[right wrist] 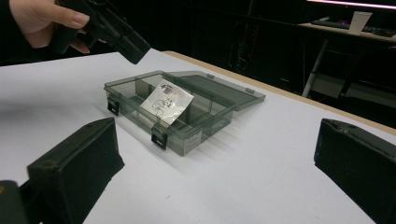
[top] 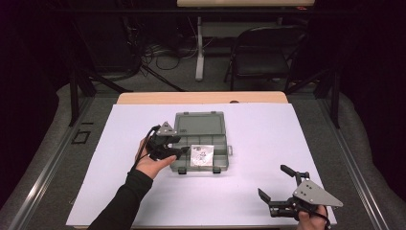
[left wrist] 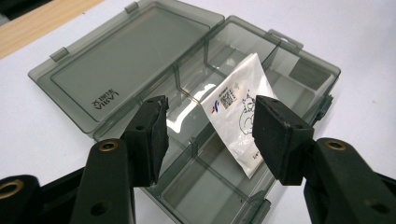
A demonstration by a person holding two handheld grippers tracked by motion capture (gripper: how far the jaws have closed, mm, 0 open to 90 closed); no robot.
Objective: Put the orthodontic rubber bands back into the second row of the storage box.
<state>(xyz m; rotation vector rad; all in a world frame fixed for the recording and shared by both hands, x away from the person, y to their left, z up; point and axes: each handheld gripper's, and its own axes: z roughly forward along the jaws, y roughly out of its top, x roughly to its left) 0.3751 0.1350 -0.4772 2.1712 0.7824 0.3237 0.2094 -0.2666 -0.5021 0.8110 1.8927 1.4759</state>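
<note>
The packet's (left wrist: 238,109) lower corner is hidden behind a jaw.

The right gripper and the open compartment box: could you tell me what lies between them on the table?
Nothing: in the high view, only bare white table surface separates the right gripper from the box.

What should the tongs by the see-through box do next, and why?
Probably ease the left tongs forward a little and close them on the white packet. They are open just short of it, and the packet leans across a divider of the open box rather than lying flat. The right tongs are open, far off.
</note>
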